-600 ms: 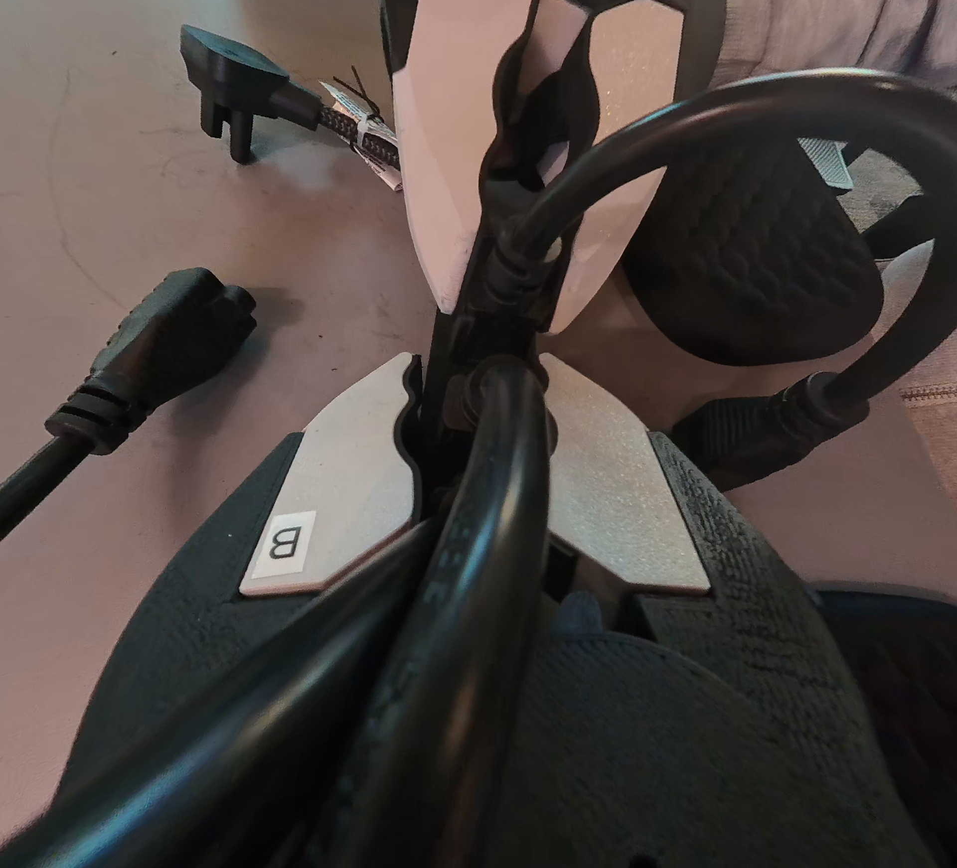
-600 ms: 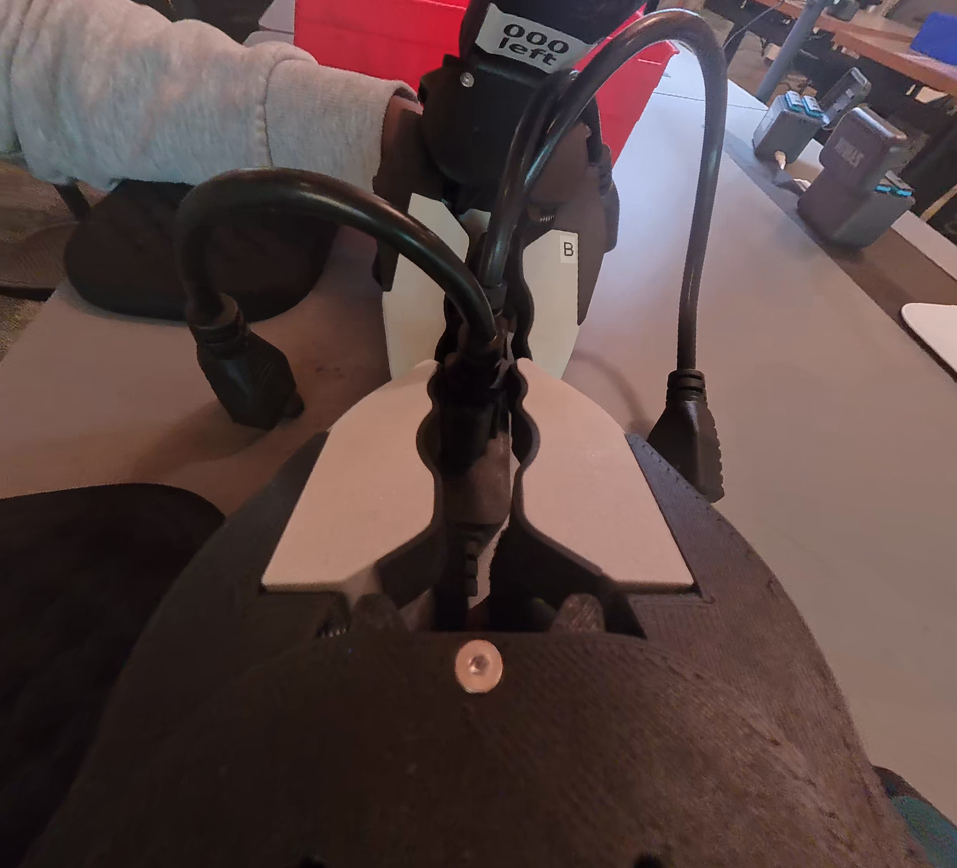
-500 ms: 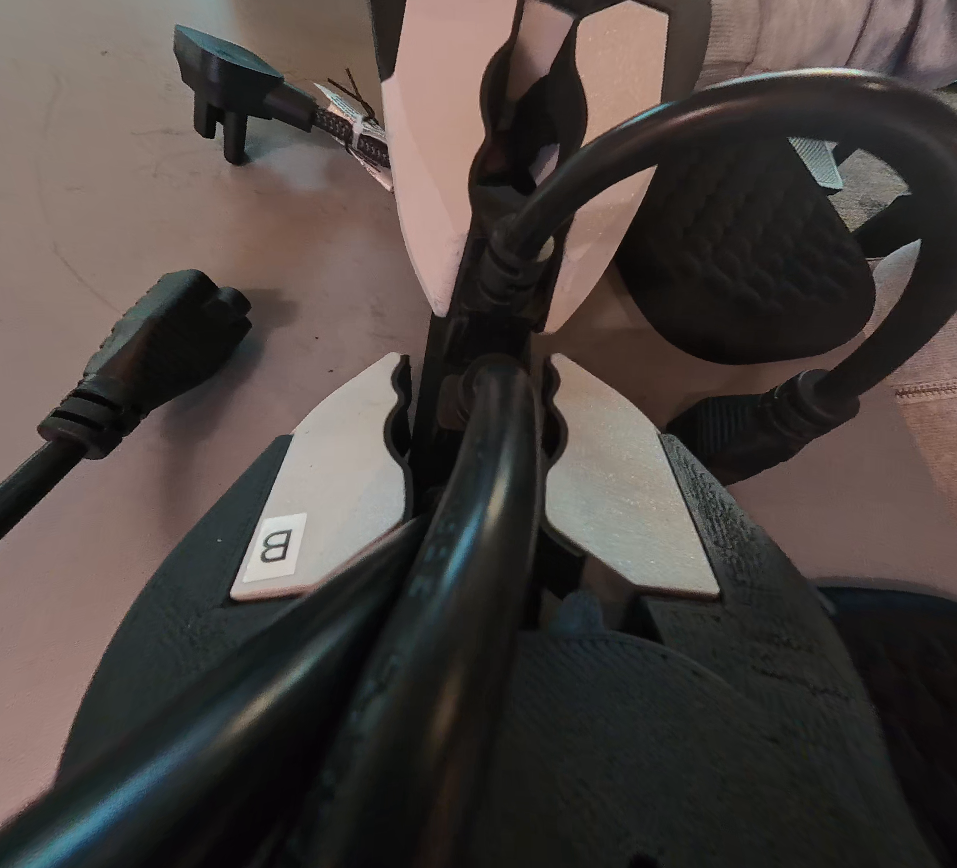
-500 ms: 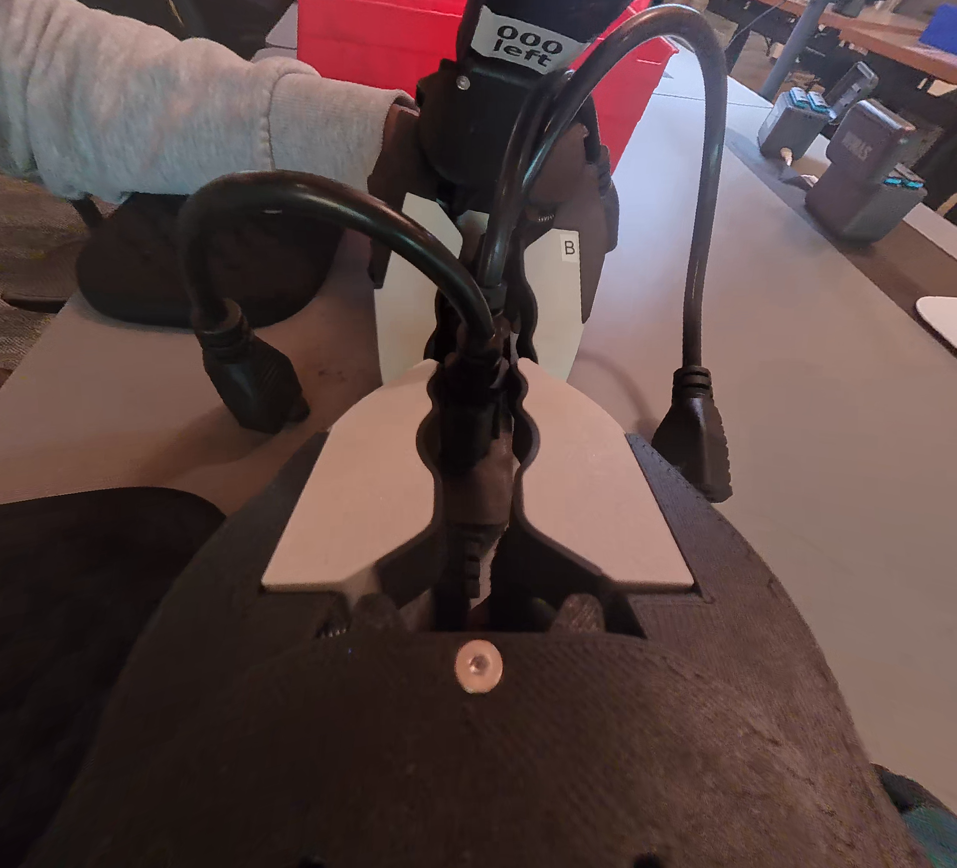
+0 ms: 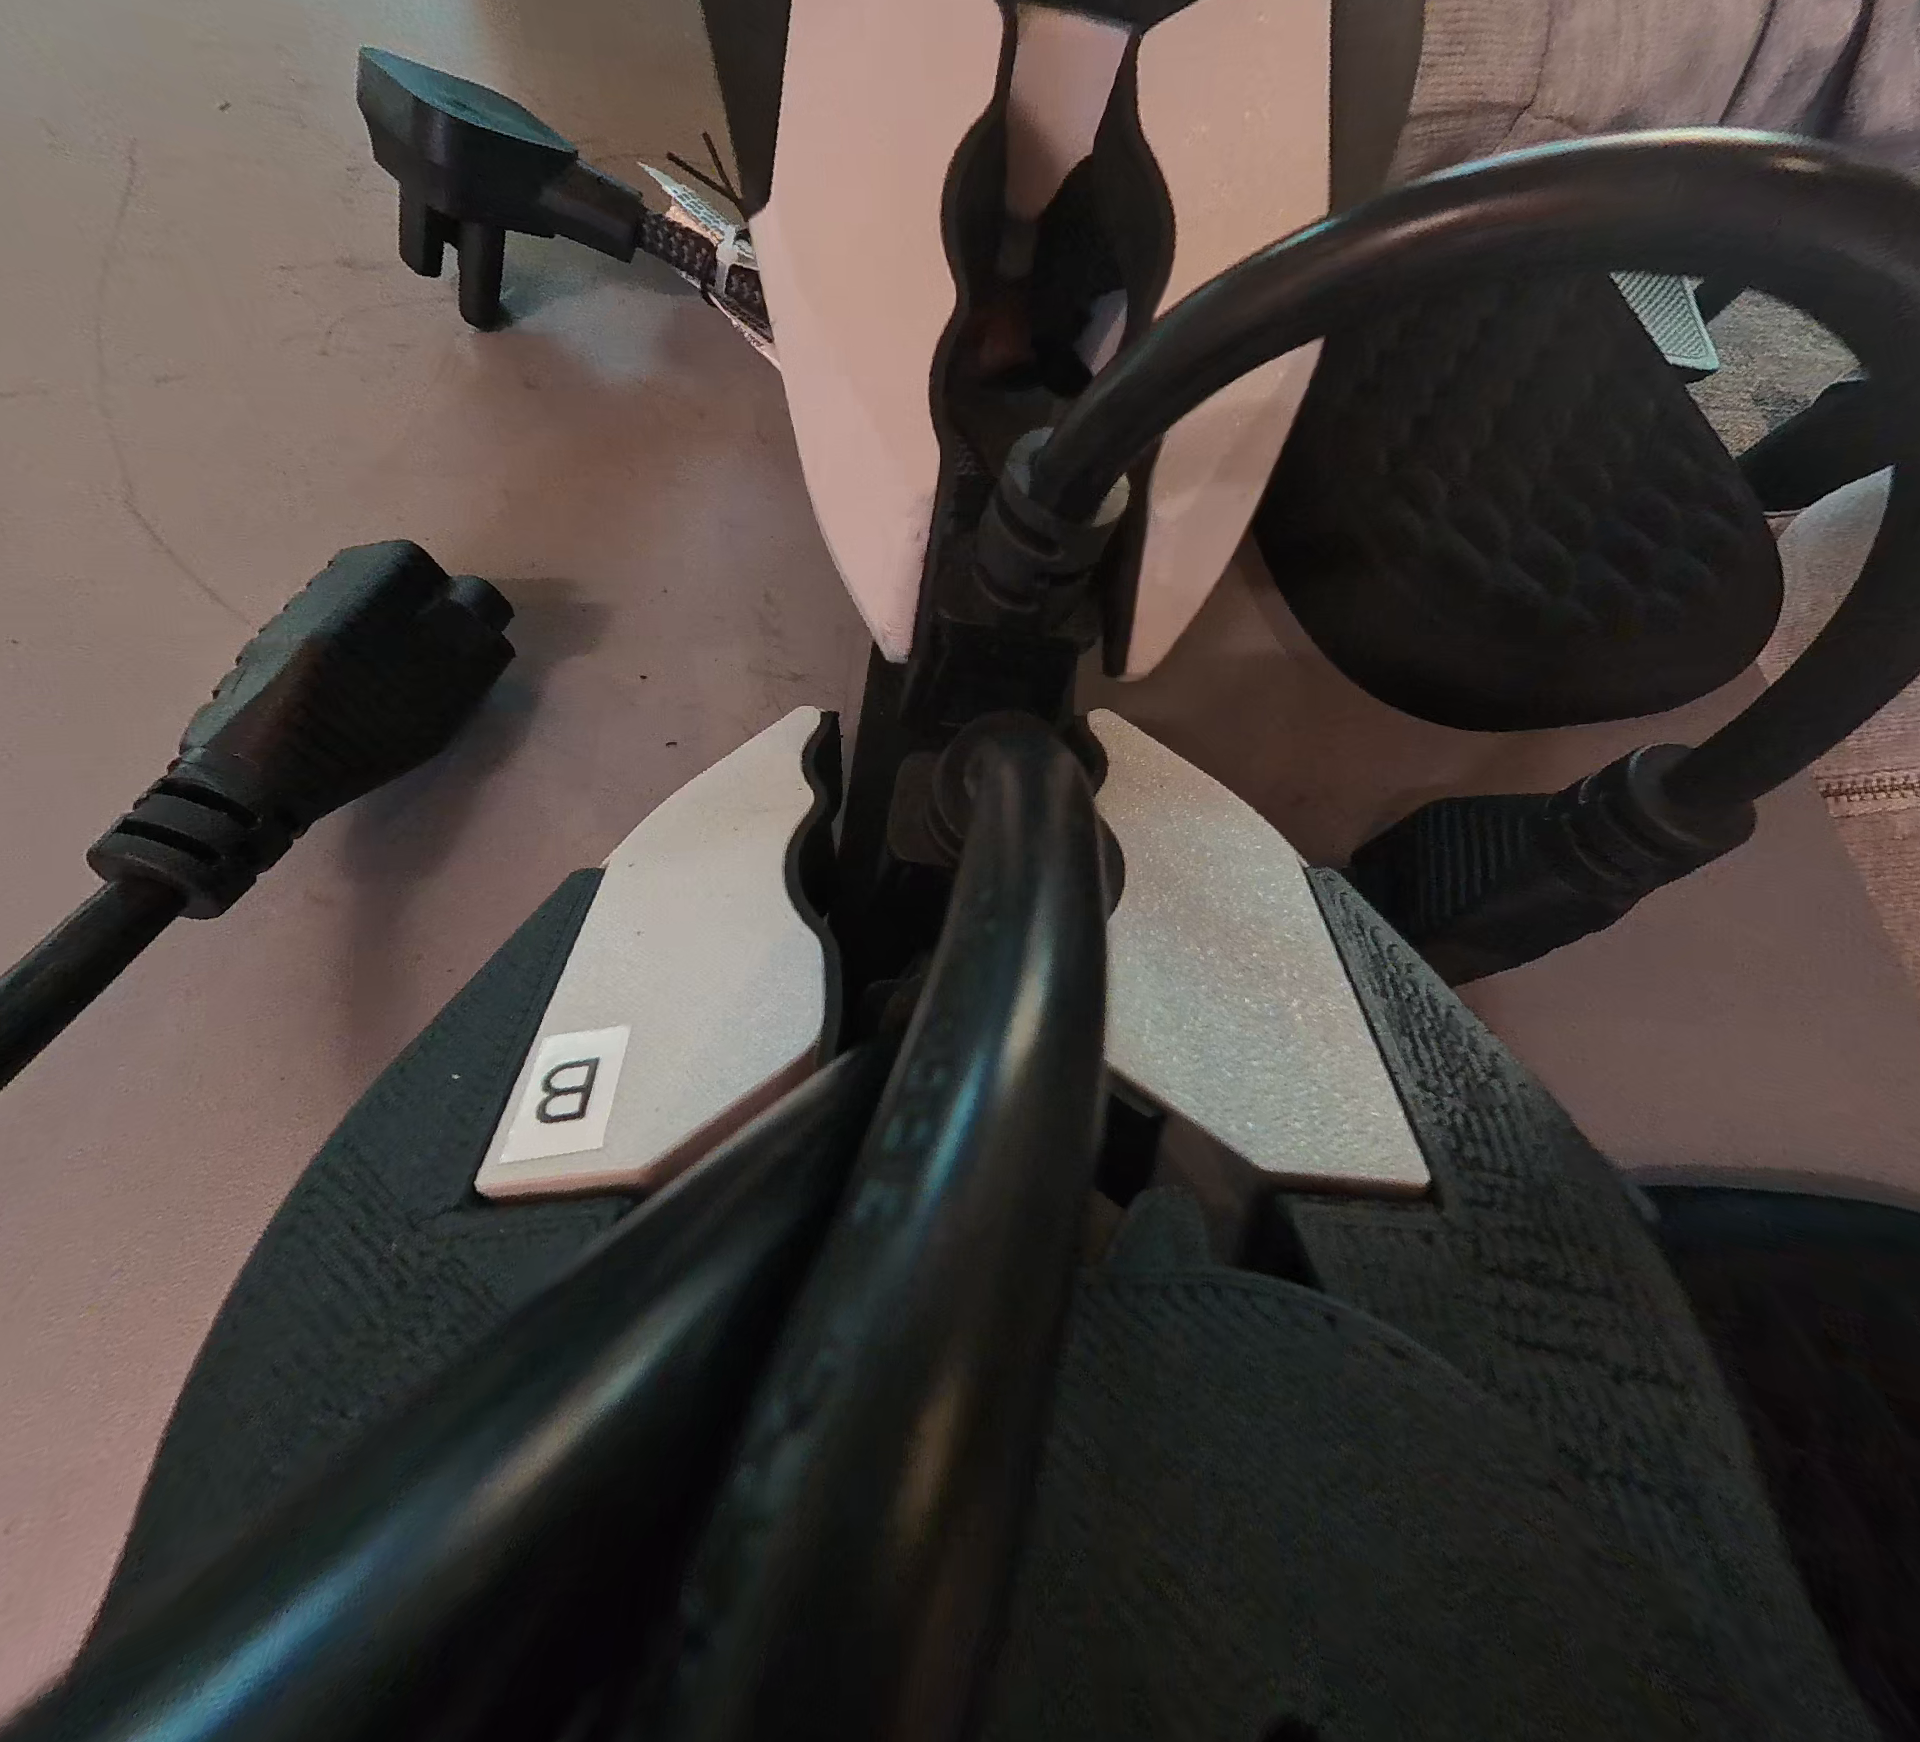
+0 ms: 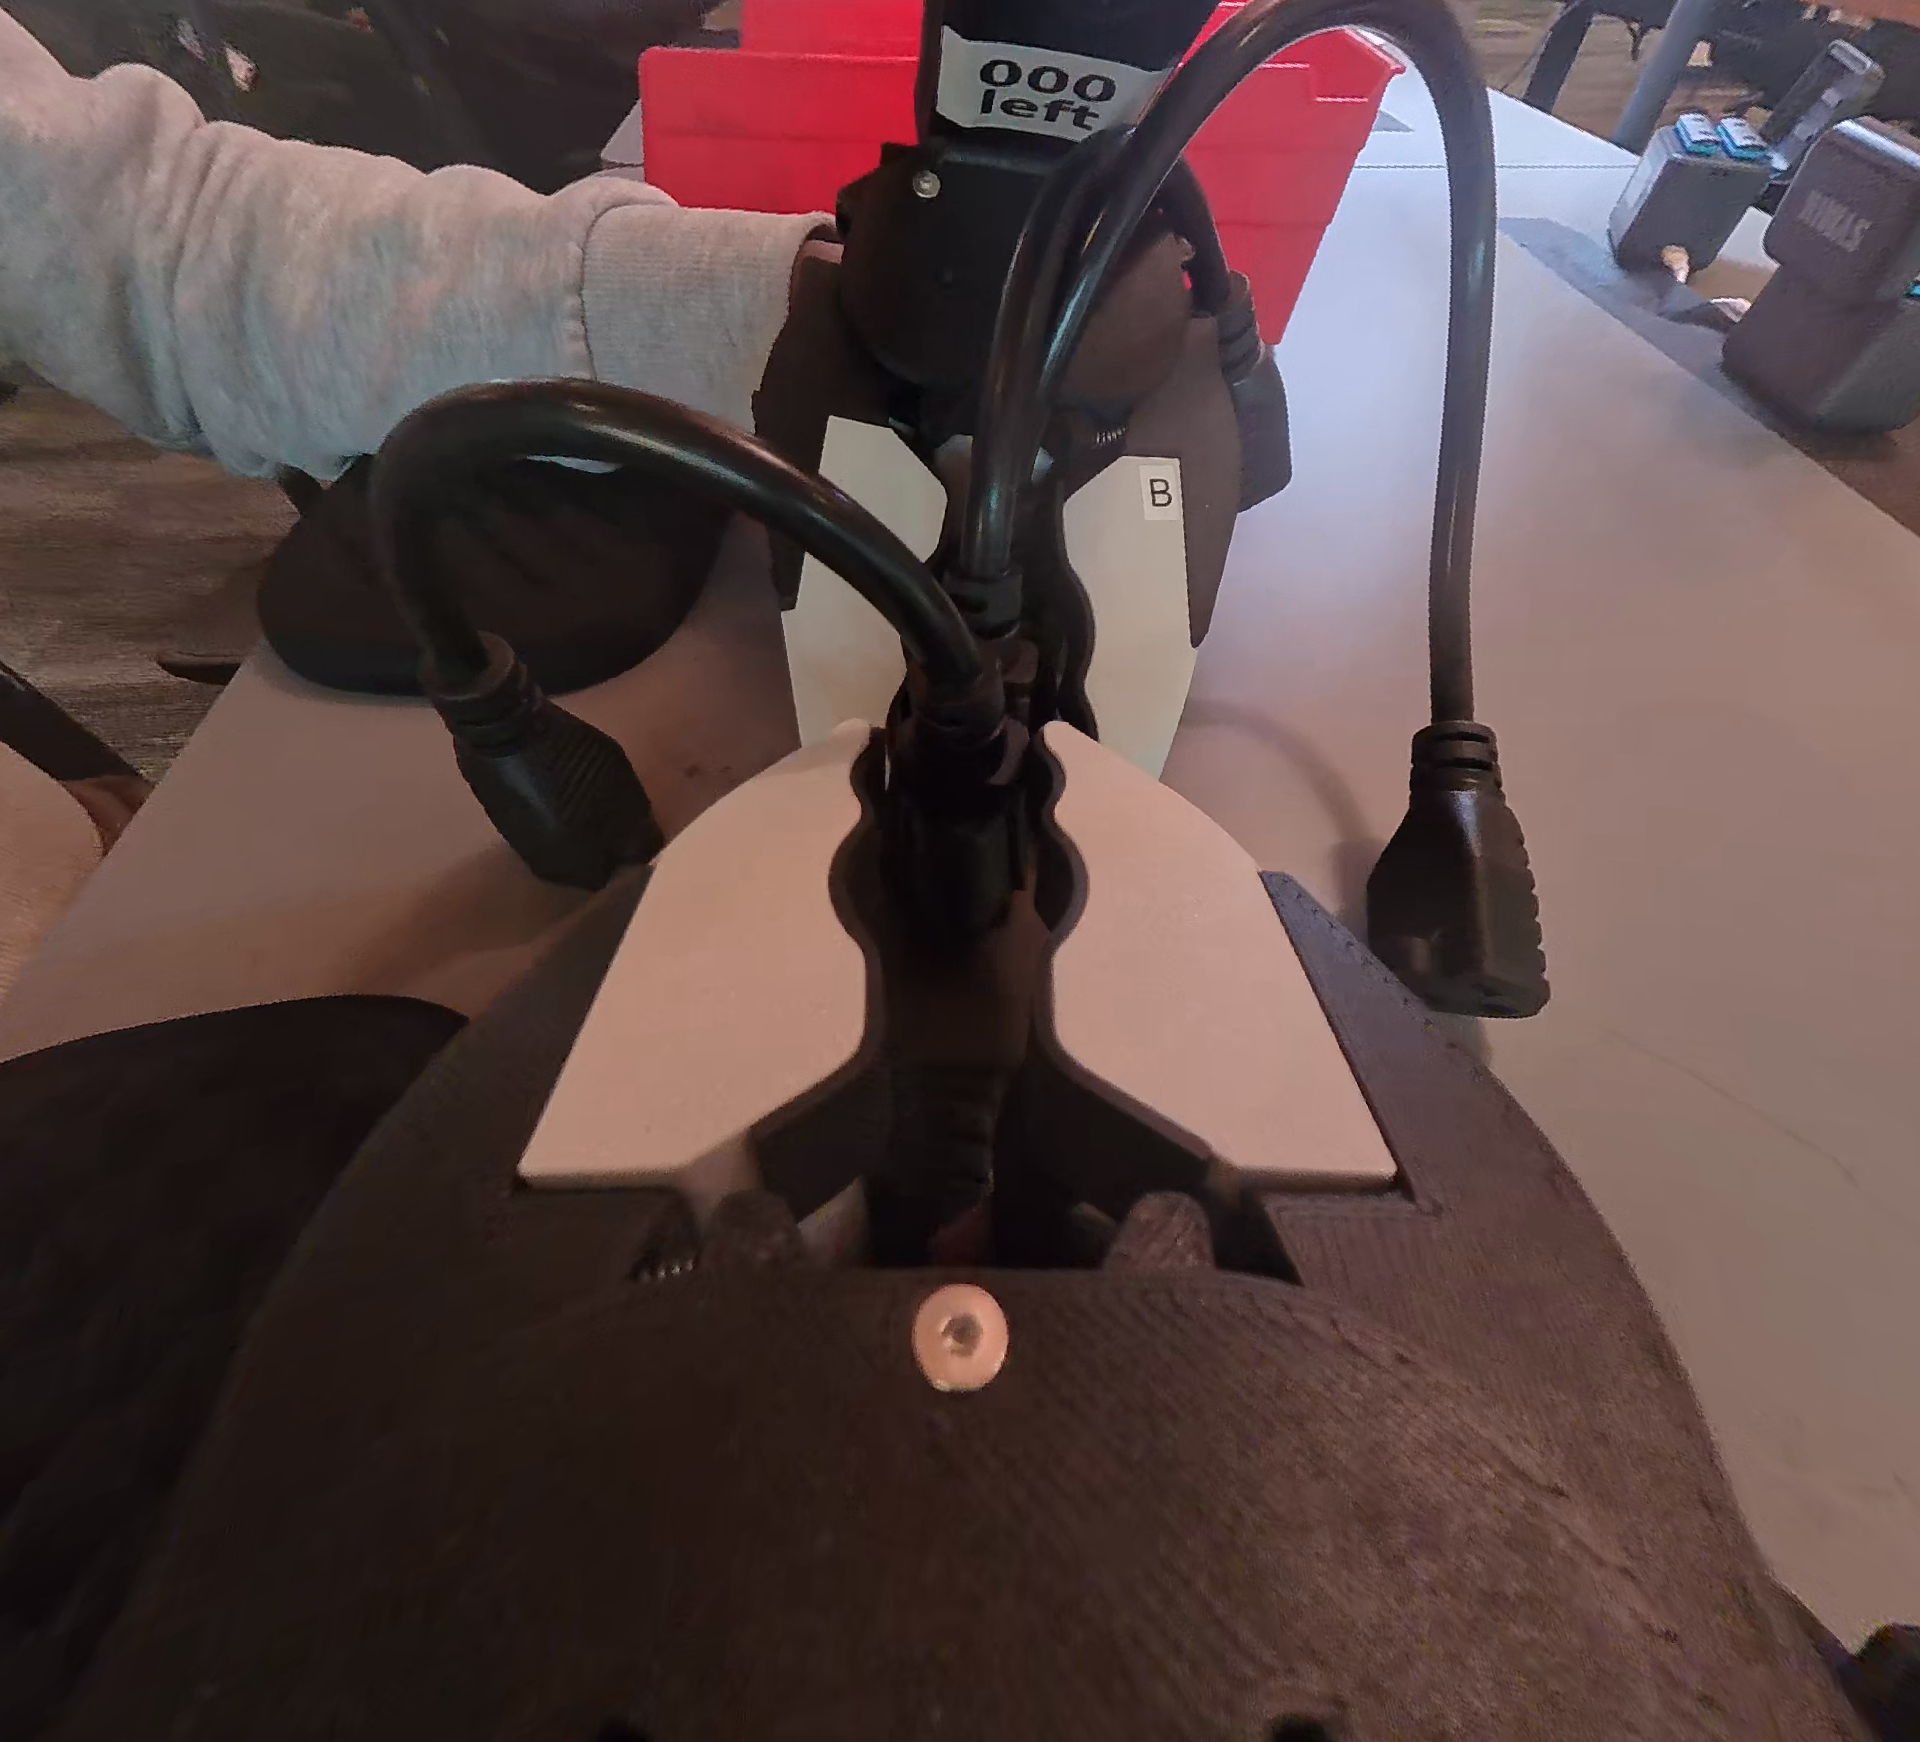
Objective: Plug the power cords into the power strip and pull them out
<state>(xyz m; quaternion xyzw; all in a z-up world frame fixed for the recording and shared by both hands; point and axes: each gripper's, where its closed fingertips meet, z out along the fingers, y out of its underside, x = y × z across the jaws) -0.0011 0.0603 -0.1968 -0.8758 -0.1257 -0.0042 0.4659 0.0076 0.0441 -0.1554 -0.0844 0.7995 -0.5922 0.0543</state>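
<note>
My left gripper (image 5: 961, 736) is shut on a black plug body with a thick black cord (image 5: 977, 1017) running back over it. My right gripper (image 6: 956, 747) faces it tip to tip and is shut on the other black plug body (image 6: 956, 861). Where the two bodies meet is hidden between the fingertips. One short cord arcs from the joint to a black socket head (image 6: 551, 799), also in the left wrist view (image 5: 1507, 882). Another cord arcs to a second socket head (image 6: 1455, 903), which lies on the table in the left wrist view (image 5: 332, 684).
A black three-pin plug (image 5: 457, 144) with a braided cable lies on the table beyond. Red bins (image 6: 810, 92) stand behind the left gripper. Grey battery chargers (image 6: 1829, 279) sit at the far right. A grey sleeve (image 6: 312, 269) and a black chair seat (image 5: 1507, 508) are near the table edge. My two grippers' fingertips are within a few centimetres of each other. The black socket head (image 6: 551, 799) is about 7 cm from both grippers' fingertips.
Both grippers stay shut on the plug bodies, tip to tip. The right wrist view has tilted up a little; the cords and socket heads have barely shifted.
</note>
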